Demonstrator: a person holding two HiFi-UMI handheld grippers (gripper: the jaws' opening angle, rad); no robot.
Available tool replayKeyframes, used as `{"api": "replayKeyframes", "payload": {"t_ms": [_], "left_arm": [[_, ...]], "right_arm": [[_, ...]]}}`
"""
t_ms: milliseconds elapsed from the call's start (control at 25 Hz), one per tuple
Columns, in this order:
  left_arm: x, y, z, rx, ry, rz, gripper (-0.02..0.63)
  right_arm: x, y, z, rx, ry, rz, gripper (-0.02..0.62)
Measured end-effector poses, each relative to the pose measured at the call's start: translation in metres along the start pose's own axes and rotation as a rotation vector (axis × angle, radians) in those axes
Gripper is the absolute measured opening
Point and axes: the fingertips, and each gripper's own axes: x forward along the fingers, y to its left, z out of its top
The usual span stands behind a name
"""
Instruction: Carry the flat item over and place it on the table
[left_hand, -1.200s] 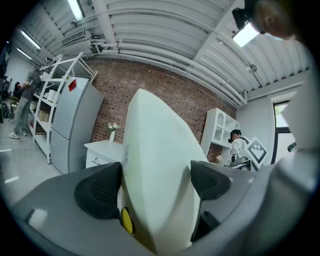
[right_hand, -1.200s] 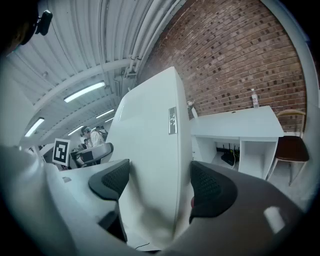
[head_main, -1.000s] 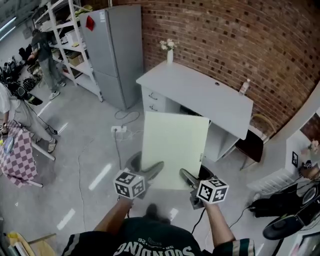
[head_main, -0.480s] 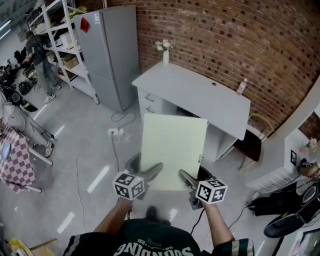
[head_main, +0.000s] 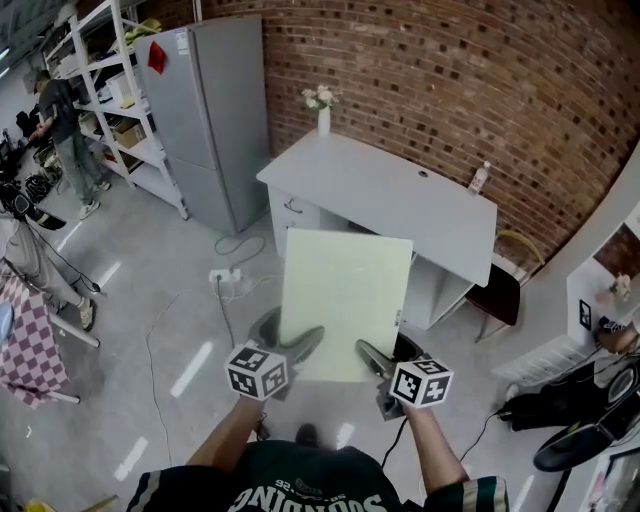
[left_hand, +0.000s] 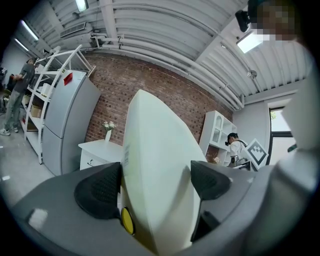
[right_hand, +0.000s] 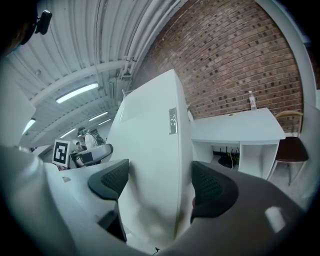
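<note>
Together, the left gripper (left_hand: 156, 182) and right gripper (right_hand: 160, 182) clamp their jaws on the pale board's (head_main: 345, 290) near edge.

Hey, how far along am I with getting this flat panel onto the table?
Done: the pale green flat rectangular panel is lifted. In hand: left gripper and right gripper both clamp its near edge, short of the white table. Left: reach the table, lay it down.

Bright ceiling tube lights (right_hand: 77, 93); strong fisheye edge distortion.

Dark shirt (head_main: 300, 482) with white lettering; grey left claw (head_main: 291, 336) and right claw (head_main: 387, 352) carry black-and-white marker cubes (head_main: 259, 369).
</note>
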Motion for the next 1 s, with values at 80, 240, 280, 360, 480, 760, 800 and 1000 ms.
{"api": "replayKeyframes", "payload": {"t_ms": [80, 240, 280, 360, 480, 760, 800, 1000], "left_arm": [[0.003, 0.008, 0.002, 0.0, 0.0, -0.01, 0.439], [0.01, 0.019, 0.004, -0.003, 0.01, -0.028, 0.439], [0.012, 0.02, 0.004, -0.005, 0.013, -0.032, 0.439], [0.016, 0.024, 0.004, -0.008, 0.018, -0.039, 0.439], [0.028, 0.03, 0.005, -0.01, 0.021, -0.049, 0.439], [0.058, 0.048, 0.006, -0.016, 0.039, -0.053, 0.439], [0.065, 0.051, 0.008, -0.012, 0.039, -0.054, 0.437], [0.094, 0.07, 0.019, -0.004, 0.042, -0.053, 0.437]], "right_arm": [[0.008, 0.001, 0.002, 0.001, -0.006, -0.009, 0.388], [0.017, 0.001, 0.004, 0.012, -0.009, -0.029, 0.388], [0.019, 0.0, 0.005, 0.016, -0.008, -0.034, 0.388], [0.022, -0.003, 0.006, 0.02, -0.006, -0.041, 0.388], [0.029, -0.01, 0.011, 0.022, -0.007, -0.051, 0.388], [0.053, -0.031, 0.022, 0.042, -0.001, -0.058, 0.388], [0.058, -0.035, 0.025, 0.044, -0.002, -0.057, 0.388], [0.083, -0.052, 0.046, 0.047, -0.019, -0.055, 0.387]]}}
